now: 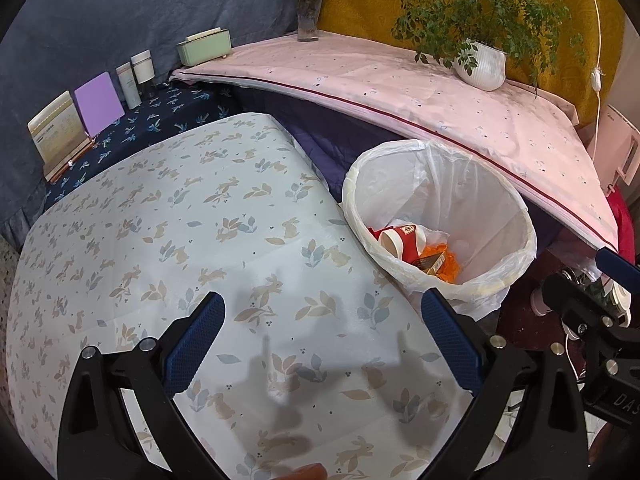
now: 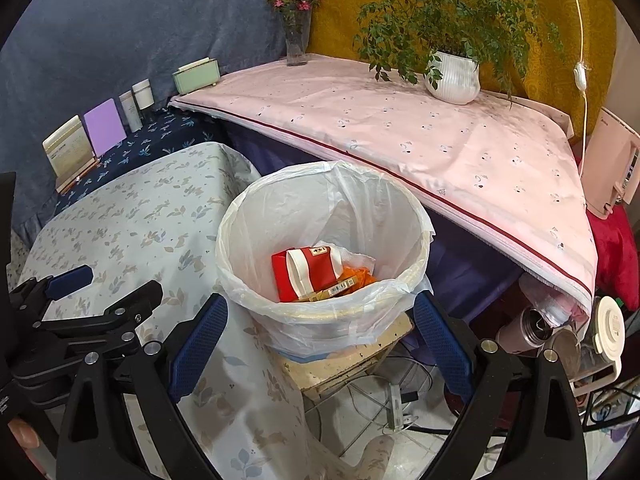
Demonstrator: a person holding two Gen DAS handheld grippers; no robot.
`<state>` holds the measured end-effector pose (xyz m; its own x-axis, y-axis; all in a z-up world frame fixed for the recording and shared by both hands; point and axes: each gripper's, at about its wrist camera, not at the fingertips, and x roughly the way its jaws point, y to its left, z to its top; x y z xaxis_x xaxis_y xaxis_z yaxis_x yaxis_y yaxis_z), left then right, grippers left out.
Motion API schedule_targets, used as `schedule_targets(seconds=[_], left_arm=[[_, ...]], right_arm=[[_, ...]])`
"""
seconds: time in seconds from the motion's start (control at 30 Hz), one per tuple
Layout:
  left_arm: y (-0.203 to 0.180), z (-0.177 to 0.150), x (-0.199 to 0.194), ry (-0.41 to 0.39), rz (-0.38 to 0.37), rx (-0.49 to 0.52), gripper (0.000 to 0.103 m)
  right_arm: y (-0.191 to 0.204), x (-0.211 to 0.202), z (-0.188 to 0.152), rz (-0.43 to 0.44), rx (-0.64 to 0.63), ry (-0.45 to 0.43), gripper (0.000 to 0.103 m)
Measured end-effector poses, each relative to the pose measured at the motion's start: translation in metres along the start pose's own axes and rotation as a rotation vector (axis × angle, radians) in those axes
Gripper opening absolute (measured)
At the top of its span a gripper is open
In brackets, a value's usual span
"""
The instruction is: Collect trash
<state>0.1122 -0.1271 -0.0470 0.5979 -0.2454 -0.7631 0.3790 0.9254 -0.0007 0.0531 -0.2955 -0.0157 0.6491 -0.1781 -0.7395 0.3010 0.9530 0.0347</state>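
A white bin with a clear liner [image 1: 496,208] [image 2: 280,216] stands beside the rabbit-print table [image 1: 180,240] [image 2: 132,216]. Inside lie a red and white paper cup [image 1: 404,242] [image 2: 316,268], an orange wrapper [image 1: 448,264] [image 2: 366,274] and a small yellow carton [image 2: 334,290]. My left gripper [image 1: 322,344] is open and empty above the table, left of the bin. My right gripper [image 2: 320,344] is open and empty, just in front of the bin's near rim. An orange scrap [image 1: 308,472] shows at the bottom edge of the left wrist view.
A pink-clothed table [image 1: 440,92] [image 2: 400,128] with a potted plant [image 1: 482,66] [image 2: 452,76] and a flower vase [image 1: 308,12] stands behind the bin. Cards and jars [image 1: 96,104] line the back left. Cables [image 2: 396,404] and bottles [image 2: 532,328] lie on the floor.
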Motion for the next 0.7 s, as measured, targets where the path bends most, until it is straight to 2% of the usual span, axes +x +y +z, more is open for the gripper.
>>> schedule_targets(seconds=[0.7], left_arm=[[-0.0035, -0.0014, 0.0019, 0.0, 0.0, 0.011, 0.094]], right_arm=[[-0.0004, 0.0038, -0.0048, -0.01, -0.004, 0.016, 0.09]])
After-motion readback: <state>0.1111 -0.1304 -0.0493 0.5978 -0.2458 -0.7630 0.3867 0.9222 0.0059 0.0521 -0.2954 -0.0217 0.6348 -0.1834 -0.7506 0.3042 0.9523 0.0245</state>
